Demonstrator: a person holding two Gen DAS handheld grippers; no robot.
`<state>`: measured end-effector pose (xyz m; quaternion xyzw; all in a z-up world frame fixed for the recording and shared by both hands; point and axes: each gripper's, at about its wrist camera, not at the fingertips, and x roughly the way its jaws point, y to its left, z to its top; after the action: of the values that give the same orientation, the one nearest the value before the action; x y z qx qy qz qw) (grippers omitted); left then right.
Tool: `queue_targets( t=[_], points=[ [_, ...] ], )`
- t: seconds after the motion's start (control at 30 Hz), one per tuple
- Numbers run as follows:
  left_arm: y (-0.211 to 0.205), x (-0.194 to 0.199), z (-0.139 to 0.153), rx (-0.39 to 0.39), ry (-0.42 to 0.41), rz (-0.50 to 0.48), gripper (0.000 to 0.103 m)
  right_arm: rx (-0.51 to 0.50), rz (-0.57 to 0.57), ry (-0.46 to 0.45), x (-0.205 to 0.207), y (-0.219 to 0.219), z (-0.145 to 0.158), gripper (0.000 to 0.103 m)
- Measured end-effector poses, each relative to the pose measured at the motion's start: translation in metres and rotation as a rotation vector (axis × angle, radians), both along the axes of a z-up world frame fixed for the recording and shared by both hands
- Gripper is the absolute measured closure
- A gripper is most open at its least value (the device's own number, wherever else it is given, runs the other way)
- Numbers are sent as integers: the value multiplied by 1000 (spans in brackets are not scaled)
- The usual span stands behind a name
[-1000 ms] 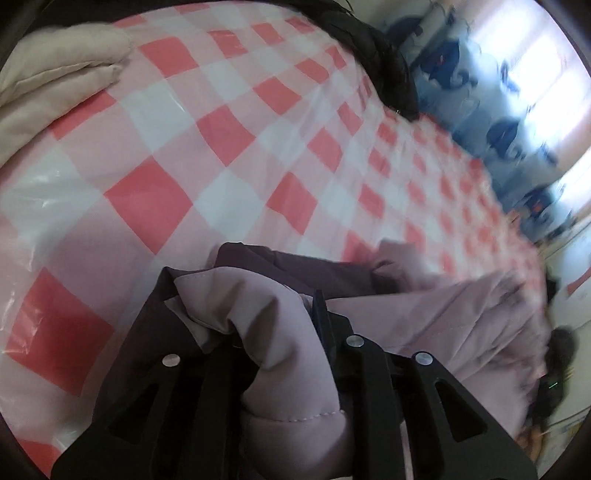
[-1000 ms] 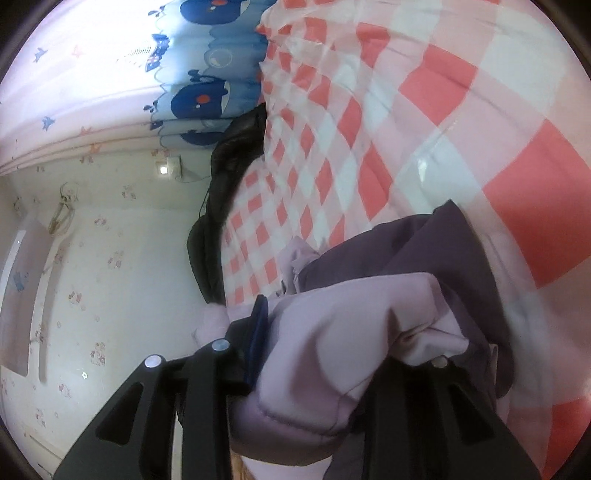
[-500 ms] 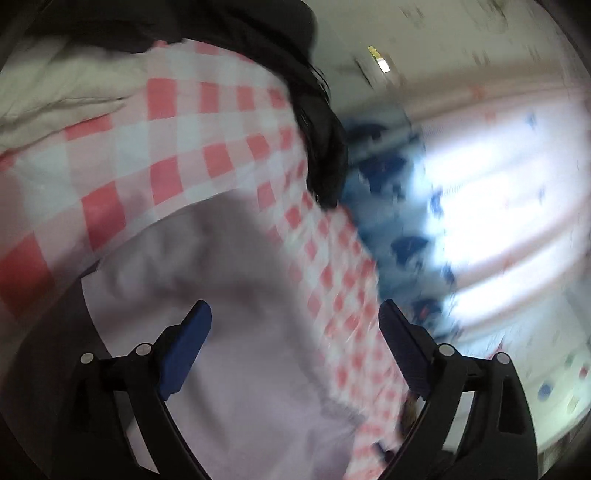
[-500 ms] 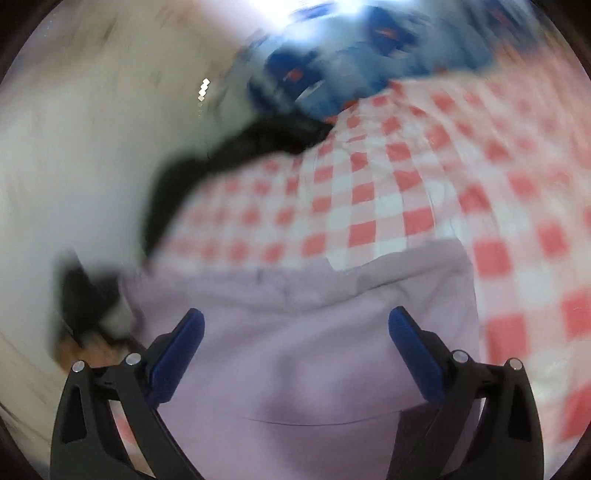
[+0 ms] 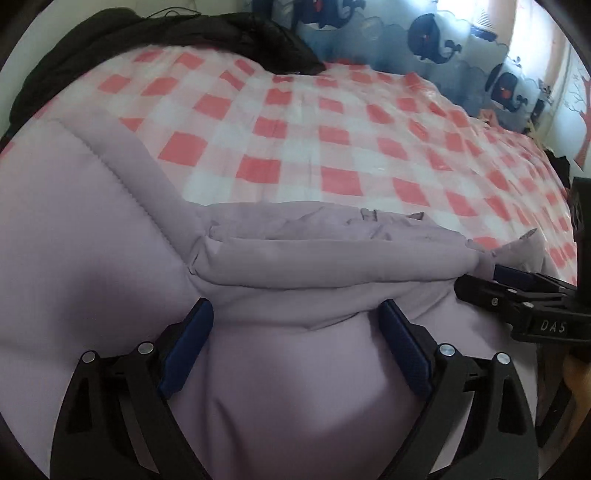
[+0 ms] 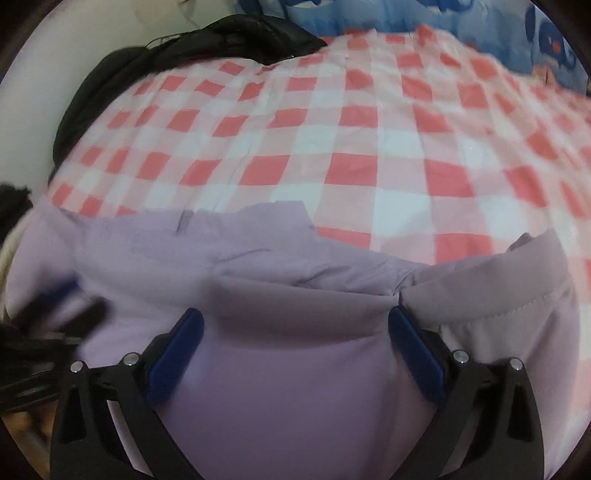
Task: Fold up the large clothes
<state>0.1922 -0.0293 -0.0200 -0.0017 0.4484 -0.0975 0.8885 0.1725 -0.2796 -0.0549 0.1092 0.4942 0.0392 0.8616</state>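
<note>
Nearest to us, the left hand-held gripper [image 5: 295, 325] and the right hand-held gripper [image 6: 293, 332] both hang with their jaws spread wide, pinching nothing, each poised just over the lilac padded jacket [image 5: 110, 277]. The jacket lies flat on the bed, filling the near part of both views, with a thick rolled fold [image 5: 332, 258] running across it just ahead of the left fingers.

We judge the jacket to be soft, puffy and light for its bulk, with a smooth shell that may slide between the pads, so a shallow pinch on one layer could slip. We would take hold deep on a stitched seam [image 5: 122, 177] or the doubled edge, where the filling gives the pads something to bite.

The bed is covered by a glossy pink-and-white checked sheet [image 5: 332, 140], likely slick, so the jacket should drag easily. At the far edge lies a heap of black clothing [image 6: 166, 55]. Beyond it hangs a blue whale-print curtain [image 5: 443, 33] with daylight behind it.
</note>
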Motion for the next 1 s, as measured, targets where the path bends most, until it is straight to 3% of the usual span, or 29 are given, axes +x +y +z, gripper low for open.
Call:
queue_targets(
  t=[0.1, 0.2, 0.27, 0.37, 0.43, 0.47, 0.57, 0.67, 0.77, 0.87, 0.93, 1.0],
  points=[
    [7, -6, 16, -35, 4, 13, 15, -22, 7, 31, 3, 2, 6, 7],
    [29, -13, 46, -67, -84, 57, 15, -73, -9, -87, -17, 1, 37, 7],
    [46, -8, 54, -71, -103, 88, 15, -120, -26, -117, -20, -1, 47, 7],
    [72, 12, 33, -100, -33, 148, 15, -195, -42, -94, -10, -7, 37, 7],
    [77, 20, 10, -138, 7, 152, 15, -91, -48, -25, 2, -20, 6, 7],
    [74, 20, 4, -120, -8, 154, 15, -34, -60, -27, 5, -26, -2, 7],
    [53, 18, -2, -9, -57, 151, 15, -27, -67, -34, 6, -28, -9, 7],
    [51, 9, 5, 30, -67, 142, 15, 5, -57, 1, 6, -33, -4, 7],
    [54, -15, 28, 65, -128, 130, 15, -50, -55, -78, -27, -29, 35, 7],
    [56, -42, 43, 118, -190, 109, 15, -140, -55, -156, -69, -23, 53, 7],
    [57, -54, 40, 165, -218, 103, 15, -190, -60, -153, -79, -24, 41, 7],
    [61, -55, 30, 152, -192, 104, 15, -133, -75, -100, -79, -37, 6, 5]
  ],
)
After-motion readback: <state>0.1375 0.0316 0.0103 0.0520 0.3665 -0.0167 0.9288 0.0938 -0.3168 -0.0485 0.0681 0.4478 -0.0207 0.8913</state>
